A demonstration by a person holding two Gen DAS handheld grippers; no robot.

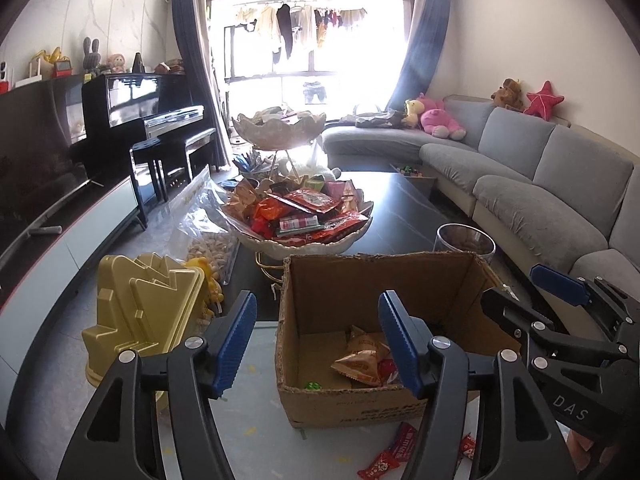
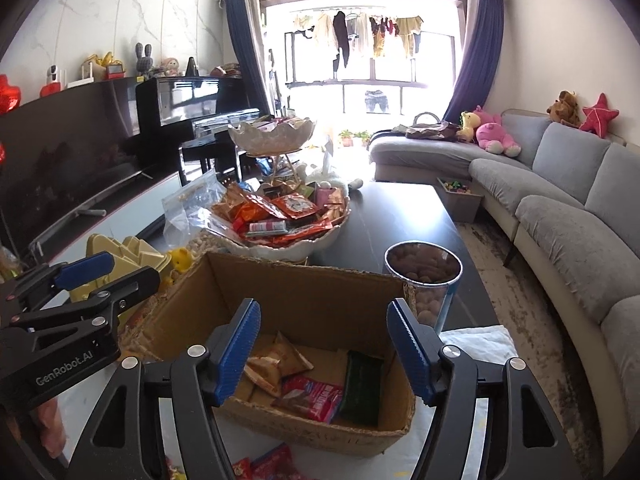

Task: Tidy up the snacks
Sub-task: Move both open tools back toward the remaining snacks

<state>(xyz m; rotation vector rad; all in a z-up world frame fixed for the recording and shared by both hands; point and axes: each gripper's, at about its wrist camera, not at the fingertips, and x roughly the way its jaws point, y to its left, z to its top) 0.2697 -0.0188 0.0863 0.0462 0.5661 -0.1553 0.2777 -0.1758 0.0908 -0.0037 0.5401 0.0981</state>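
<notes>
An open cardboard box stands on the table right in front of both grippers. In the right wrist view the box holds orange snack packets, a red packet and a dark green packet. My left gripper hangs over the box's near left side, open, with nothing between its blue pads. Over the near right side my right gripper is open and empty too. Each gripper shows at the edge of the other's view. Loose red packets lie on the table before the box.
A two-tier white bowl stand heaped with snacks rises behind the box. A gold moulded box sits at the left, a bag of nuts behind it. A glass jar of nuts stands right of the box. A grey sofa lines the right.
</notes>
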